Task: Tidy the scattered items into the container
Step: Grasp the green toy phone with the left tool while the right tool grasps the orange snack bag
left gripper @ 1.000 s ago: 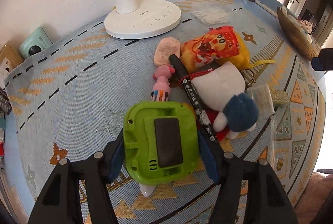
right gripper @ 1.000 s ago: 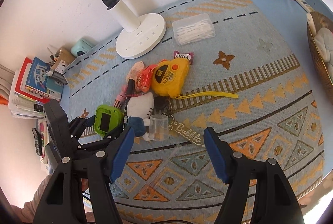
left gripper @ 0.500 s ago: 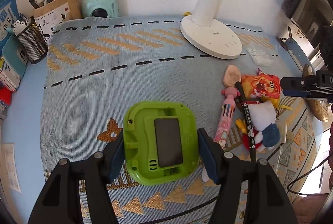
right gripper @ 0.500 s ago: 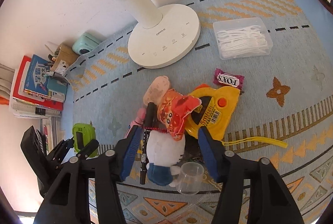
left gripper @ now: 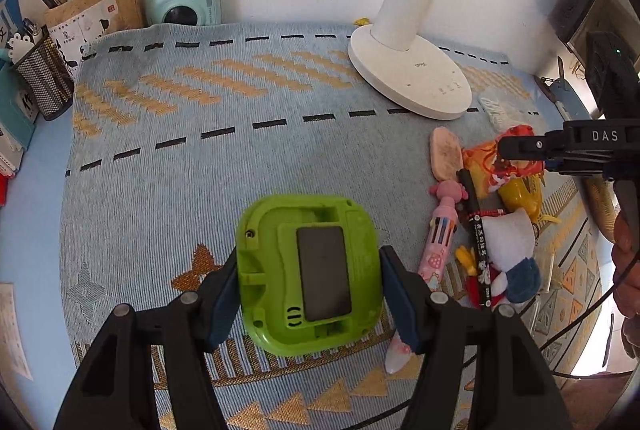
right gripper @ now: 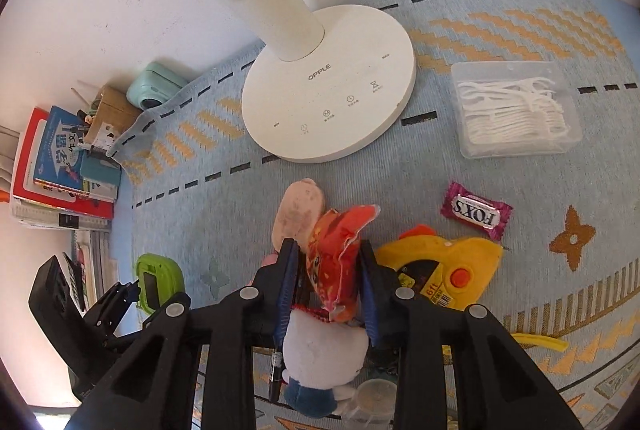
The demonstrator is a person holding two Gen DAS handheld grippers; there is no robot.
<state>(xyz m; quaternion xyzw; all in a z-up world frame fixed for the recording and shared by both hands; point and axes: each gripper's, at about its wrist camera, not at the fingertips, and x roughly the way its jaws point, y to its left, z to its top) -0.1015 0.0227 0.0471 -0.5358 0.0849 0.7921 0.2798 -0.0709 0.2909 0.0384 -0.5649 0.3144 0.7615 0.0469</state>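
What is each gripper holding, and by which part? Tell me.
The left gripper clamps the green gadget by its two side edges. The right gripper pinches the orange snack packet across its flat faces.

Both the left gripper (left gripper: 308, 284) and the right gripper (right gripper: 328, 284) are matte black plastic with blue pads lining the fingers (right gripper: 285, 290) and silver round screws; white letters "DAS" mark the right one's side, and a black cable trails from it

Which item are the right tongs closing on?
Start at the white lamp base and drop toward the camera into the clutter pile. The orange-red snack packet sits between the right tongs, above the white plush; only it is crinkled foil.
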